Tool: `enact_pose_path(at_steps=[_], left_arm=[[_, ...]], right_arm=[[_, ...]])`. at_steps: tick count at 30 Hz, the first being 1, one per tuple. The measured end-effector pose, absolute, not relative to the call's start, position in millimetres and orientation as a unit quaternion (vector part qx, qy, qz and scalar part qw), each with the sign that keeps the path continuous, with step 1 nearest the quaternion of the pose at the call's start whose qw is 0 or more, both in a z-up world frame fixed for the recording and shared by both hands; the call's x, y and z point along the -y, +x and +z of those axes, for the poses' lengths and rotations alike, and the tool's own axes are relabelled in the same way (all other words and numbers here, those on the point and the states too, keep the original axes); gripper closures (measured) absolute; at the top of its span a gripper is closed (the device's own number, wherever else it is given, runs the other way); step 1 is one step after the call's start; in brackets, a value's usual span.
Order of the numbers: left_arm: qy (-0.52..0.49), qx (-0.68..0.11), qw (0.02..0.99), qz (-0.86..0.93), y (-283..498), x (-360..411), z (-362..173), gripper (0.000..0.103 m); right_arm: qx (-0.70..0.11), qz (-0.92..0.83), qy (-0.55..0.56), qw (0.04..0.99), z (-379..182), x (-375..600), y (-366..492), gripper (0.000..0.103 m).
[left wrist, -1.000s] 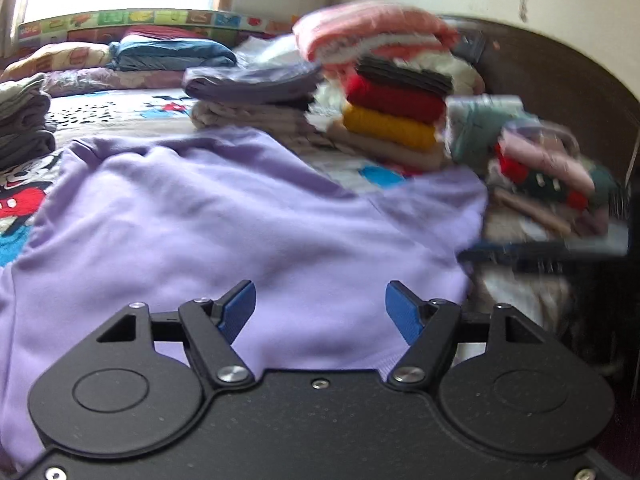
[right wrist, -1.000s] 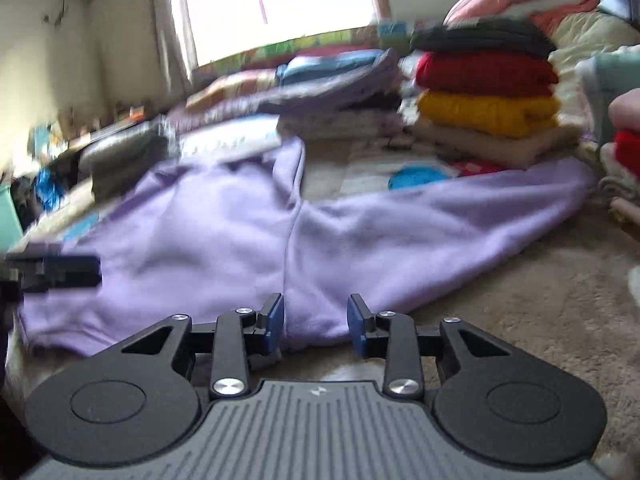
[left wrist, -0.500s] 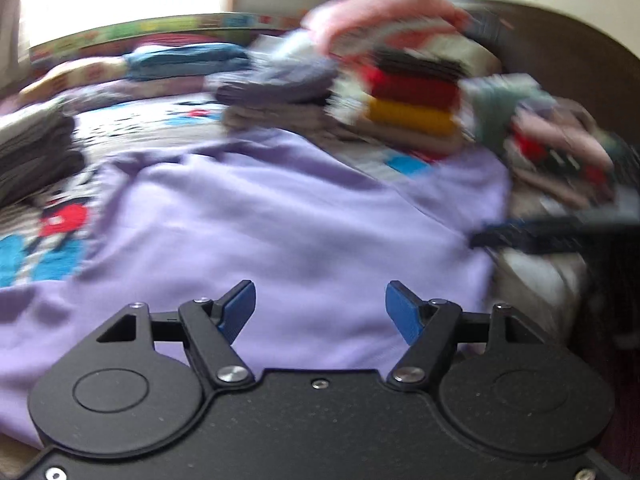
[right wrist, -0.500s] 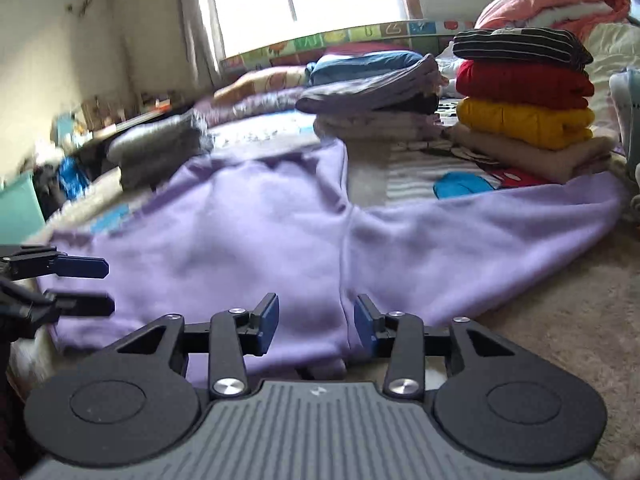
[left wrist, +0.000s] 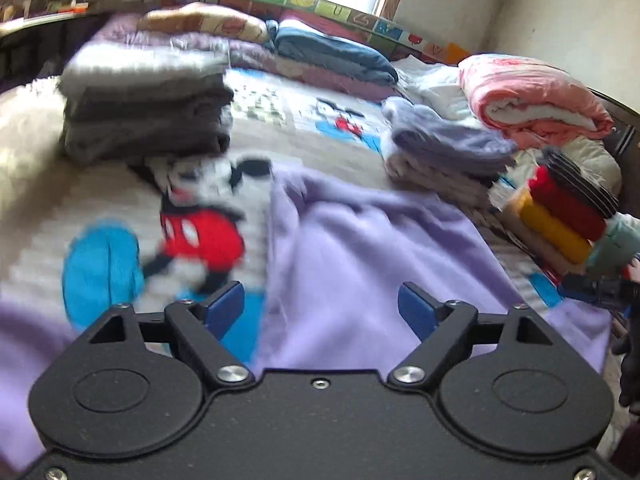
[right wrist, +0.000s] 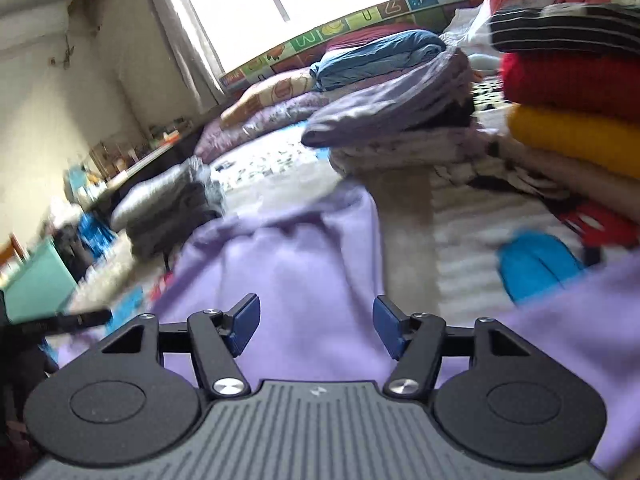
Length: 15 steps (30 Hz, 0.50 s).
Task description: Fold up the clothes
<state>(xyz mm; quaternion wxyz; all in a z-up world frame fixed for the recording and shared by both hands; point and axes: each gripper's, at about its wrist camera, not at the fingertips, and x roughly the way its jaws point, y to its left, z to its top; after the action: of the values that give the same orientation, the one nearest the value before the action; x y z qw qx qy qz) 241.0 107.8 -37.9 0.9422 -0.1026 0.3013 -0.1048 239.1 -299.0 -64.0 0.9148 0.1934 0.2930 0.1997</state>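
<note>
Jaws on both grippers are opening, wider than a second ago, nothing between them: left gripper (left wrist: 321, 306), right gripper (right wrist: 316, 326). Soft lilac garment (left wrist: 380, 248) lies spread, creased, ahead of and beneath both fingertip pairs, where earlier views sat lower over it. Knitted folded stacks (right wrist: 576, 92) sit beyond, right of the fingers.

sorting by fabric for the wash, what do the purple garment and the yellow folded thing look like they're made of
Purple garment: probably soft fleece or cotton jersey; matte, smooth, with soft, rounded folds. Yellow folded piece: probably a chunky knit, wool or acrylic; thick rolled edge, faintly ribbed matte surface. Motion blur leaves both uncertain.
</note>
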Motion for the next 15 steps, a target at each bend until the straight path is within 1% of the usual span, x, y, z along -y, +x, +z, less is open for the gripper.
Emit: enact_pose_path(at_steps=[3, 4, 5, 10, 12, 14, 15], left_arm=[[-0.108, -0.296, 0.943, -0.103, 276.8, -122.0, -27.0, 0.019], [-0.117, -0.299, 0.941, -0.108, 290.6, -127.3, -26.6, 0.02], [-0.125, -0.303, 0.938, -0.113, 303.5, -131.2, -27.2, 0.026], [-0.152, -0.34, 0.922, -0.109, 364.1, -146.9, -44.9, 0.044], [-0.168, -0.353, 0.914, -0.109, 381.1, -151.3, -55.3, 0.047], [-0.177, -0.364, 0.907, -0.112, 395.4, -152.6, -64.5, 0.055], [-0.184, -0.369, 0.904, -0.115, 402.0, -153.2, -68.5, 0.056]], right_arm=[[-0.302, 0.2, 0.215, 0.907, -62.7, 299.2, 284.8, 0.04], [-0.305, 0.197, 0.22, 0.906, -63.8, 298.8, 299.1, 0.04], [-0.308, 0.196, 0.225, 0.903, -65.5, 298.4, 311.7, 0.04], [-0.32, 0.186, 0.231, 0.9, -75.6, 292.7, 361.8, 0.041], [-0.327, 0.184, 0.233, 0.897, -81.0, 290.2, 377.5, 0.041], [-0.333, 0.187, 0.242, 0.892, -86.8, 289.1, 391.6, 0.042], [-0.336, 0.187, 0.247, 0.889, -89.9, 288.8, 398.1, 0.042]])
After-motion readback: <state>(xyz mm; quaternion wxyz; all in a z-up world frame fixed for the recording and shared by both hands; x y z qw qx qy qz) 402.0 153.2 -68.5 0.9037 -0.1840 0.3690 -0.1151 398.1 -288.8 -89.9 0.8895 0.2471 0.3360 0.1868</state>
